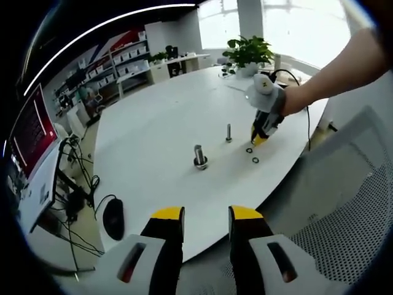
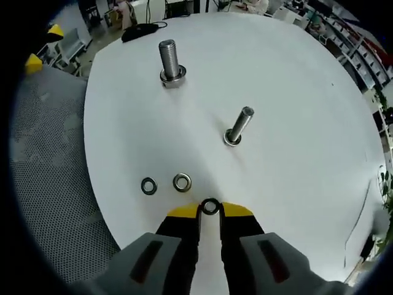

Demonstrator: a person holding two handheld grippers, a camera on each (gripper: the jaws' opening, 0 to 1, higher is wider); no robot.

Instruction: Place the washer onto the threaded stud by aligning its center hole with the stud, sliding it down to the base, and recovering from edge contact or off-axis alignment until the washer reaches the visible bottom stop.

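Yellow-tipped jaws of the right gripper [image 2: 210,212] sit closest in the right gripper view, and they pinch a small washer [image 2: 210,206] by its edge, right at their tips. Everything rests on the big white table [image 2: 295,92], so I will tell places from the thin stud [image 2: 238,126] near the middle of it. That thin stud stands on its base, up and a little to the right of the held washer, and its long shape leans in this view. Moving the washer over its top looks like the next job, I think, with the hole lined up with the stud. A fat stud [image 2: 169,62] with a nut at its foot stands farther away, to the upper left of the thin stud. Two spare washers, one [image 2: 182,182] just beside the other [image 2: 148,185], lie flat between the thin stud and the jaws. In the left gripper view, the left gripper [image 1: 206,216] waits off the table edge, jaws apart and holding nothing, well away from the thin stud [image 1: 228,133]. That view also shows a person's hand [image 1: 293,98] holding the right gripper [image 1: 258,140] low by the spare washers.
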